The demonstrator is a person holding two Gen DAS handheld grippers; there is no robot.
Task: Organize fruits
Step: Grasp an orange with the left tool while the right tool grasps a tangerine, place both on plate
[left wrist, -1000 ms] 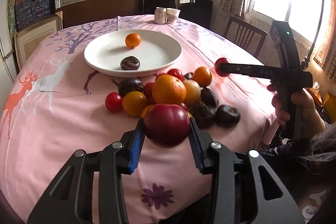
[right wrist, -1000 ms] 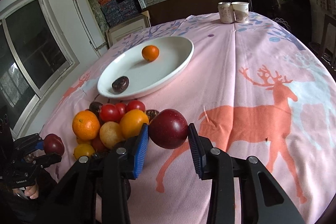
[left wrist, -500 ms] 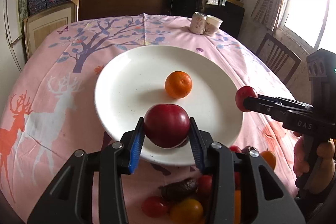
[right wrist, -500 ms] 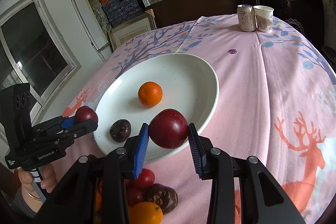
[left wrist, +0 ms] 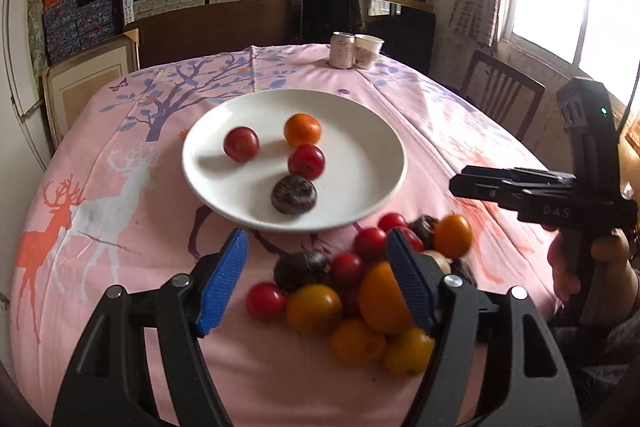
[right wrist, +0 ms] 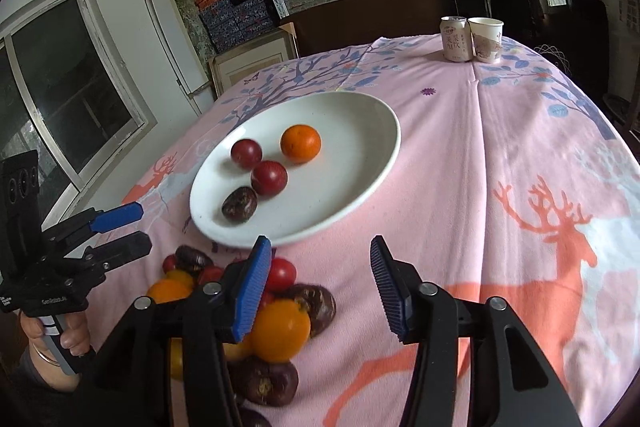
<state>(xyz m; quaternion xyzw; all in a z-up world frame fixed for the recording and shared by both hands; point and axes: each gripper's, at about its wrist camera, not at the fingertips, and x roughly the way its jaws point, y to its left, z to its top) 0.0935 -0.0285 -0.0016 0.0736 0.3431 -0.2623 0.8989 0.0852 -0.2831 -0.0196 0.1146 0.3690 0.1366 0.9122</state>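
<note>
Blue-padded left tongs (left wrist: 316,279), right tongs (right wrist: 320,287), both gaping, level

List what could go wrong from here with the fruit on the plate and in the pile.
1. The two red plums lie loose on the smooth white plate; they may roll into the orange.
2. The fruit pile is heaped; pulling one piece with the open left tongs could send others rolling across the tablecloth.
</note>
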